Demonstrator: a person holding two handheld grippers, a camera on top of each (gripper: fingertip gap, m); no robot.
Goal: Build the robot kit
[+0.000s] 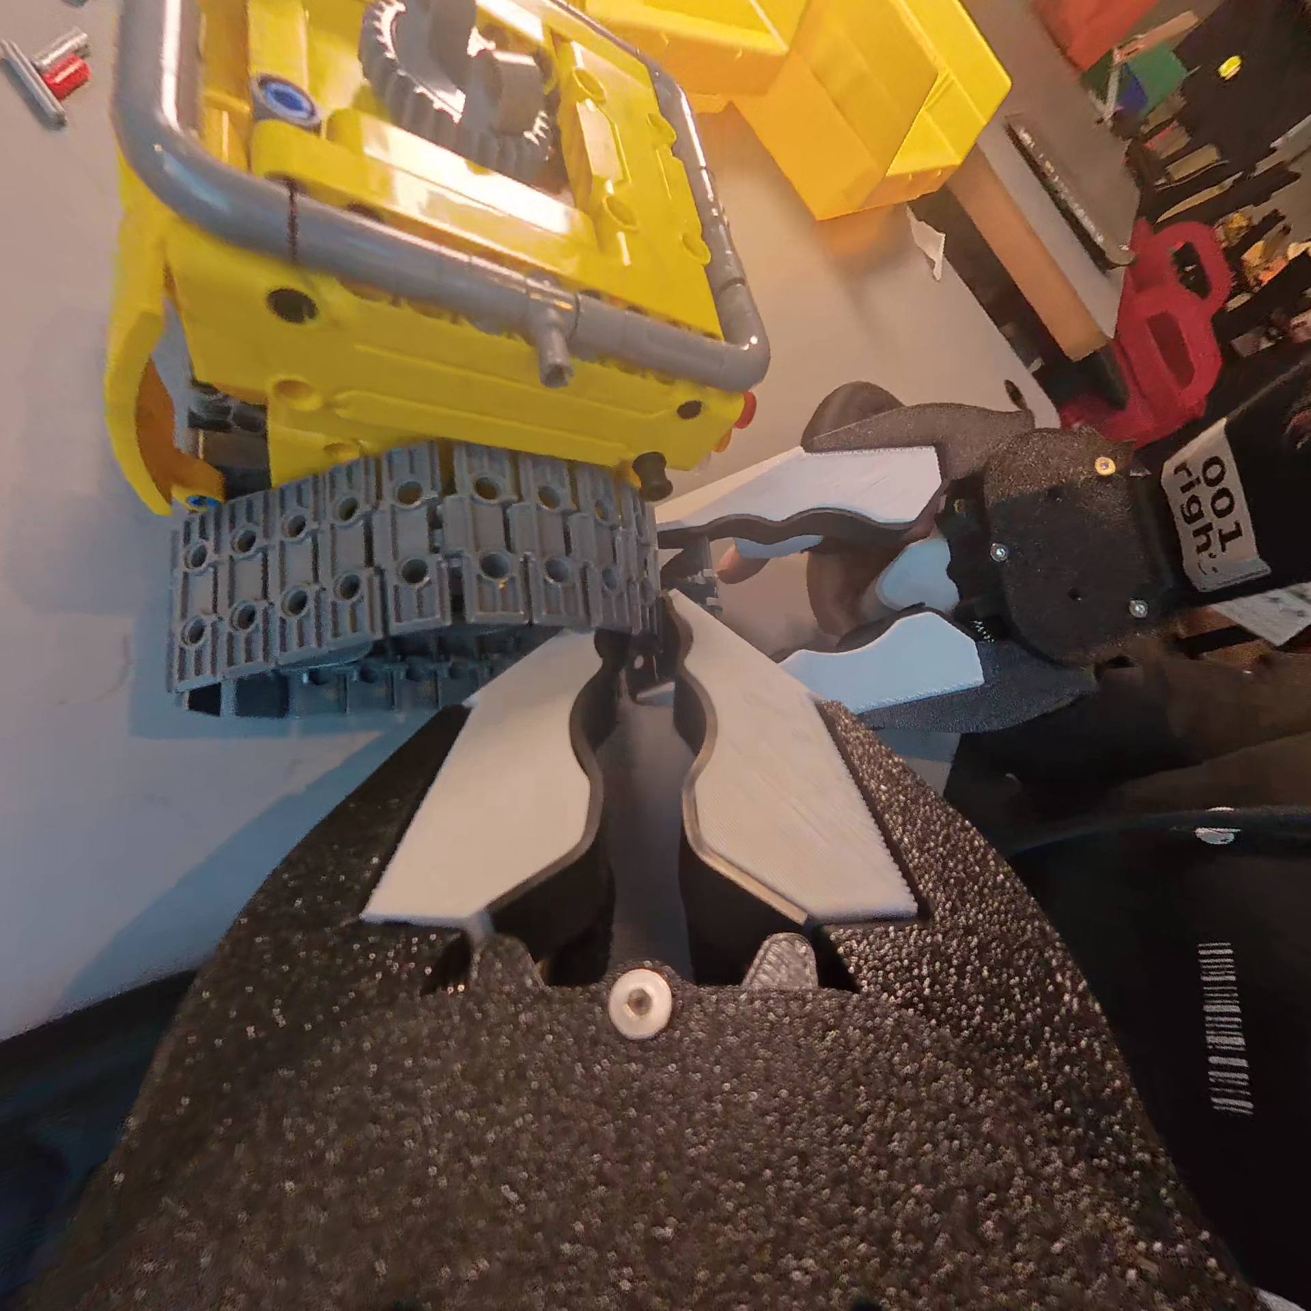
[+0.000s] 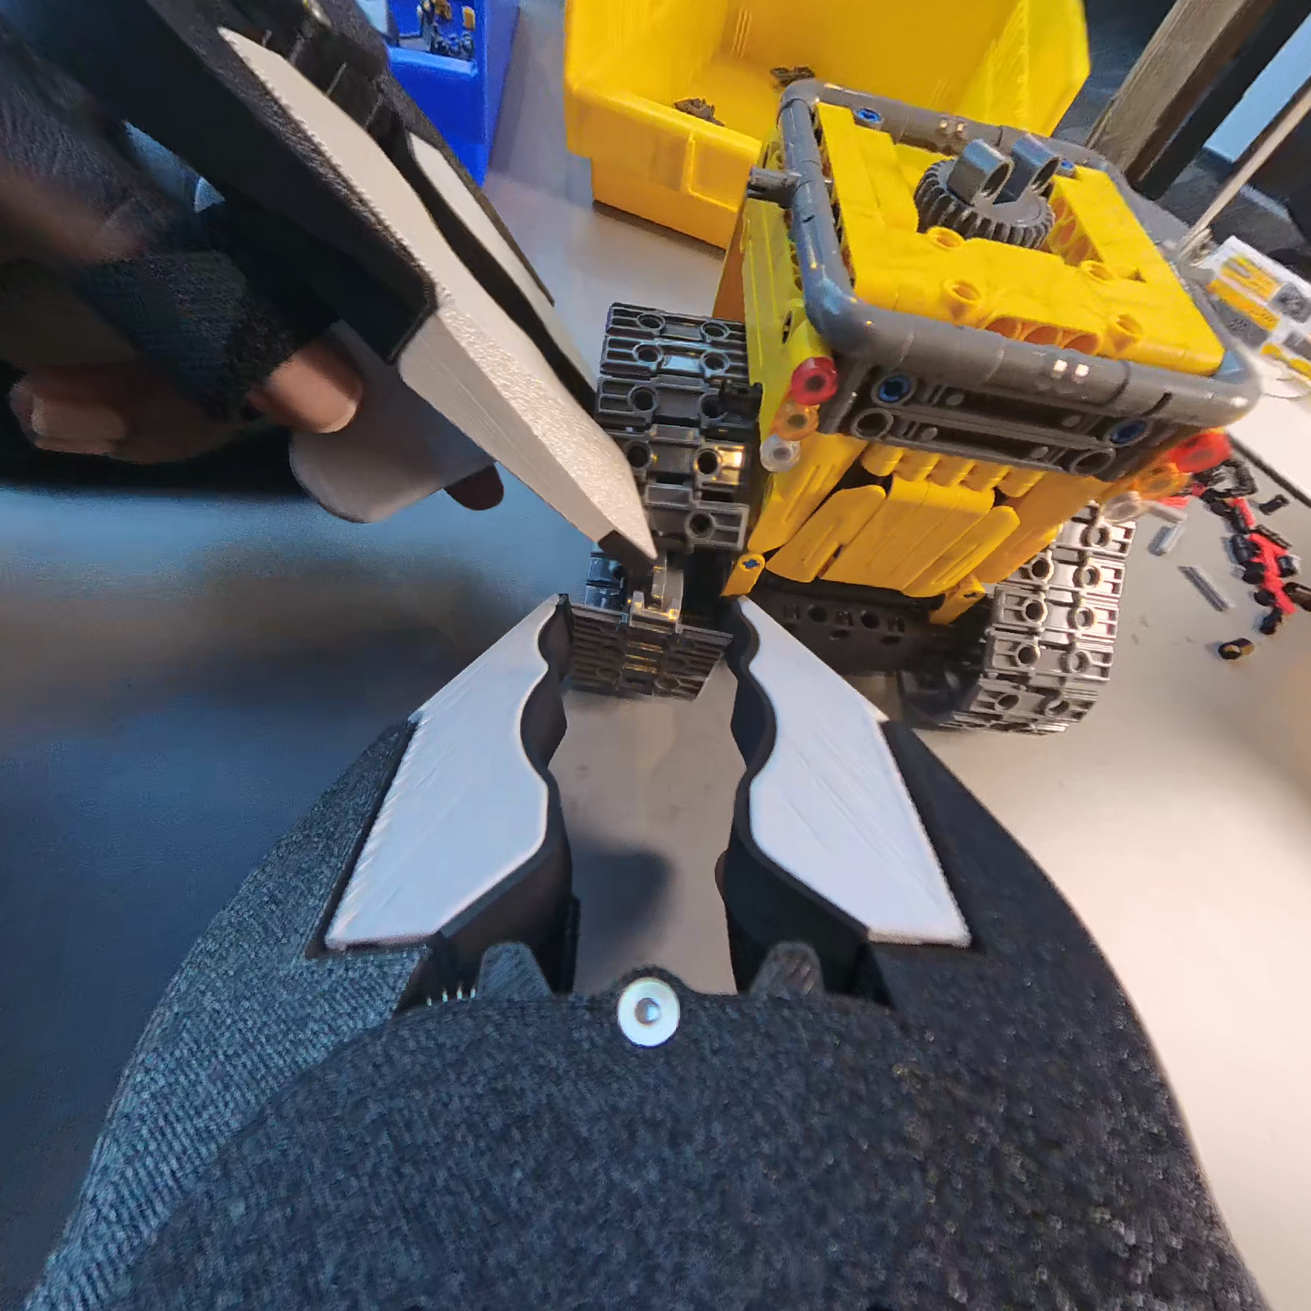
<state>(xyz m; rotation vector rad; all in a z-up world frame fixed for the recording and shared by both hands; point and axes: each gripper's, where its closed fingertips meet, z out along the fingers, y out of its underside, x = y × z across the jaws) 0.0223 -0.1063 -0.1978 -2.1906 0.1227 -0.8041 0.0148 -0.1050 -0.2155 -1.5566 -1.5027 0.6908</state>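
Model: a yellow brick-built vehicle [image 2: 979,369] with grey tracks stands on the pale counter [image 2: 1064,887], in front of a yellow bin [image 2: 674,128] at the far edge.
Right tool [image 2: 647,624]: jaws partly apart, clasping the lower end of the near track [image 2: 674,440].
Left tool [image 1: 647,624]: jaws nearly together, tips pinching a small part at that same track end; I cannot tell how firmly.
Risk: both tools work on one link, so a twist may open the track or push the model.
Loose pieces: small red and black parts [image 2: 1256,546] lie near the right edge; a slide may scatter them.
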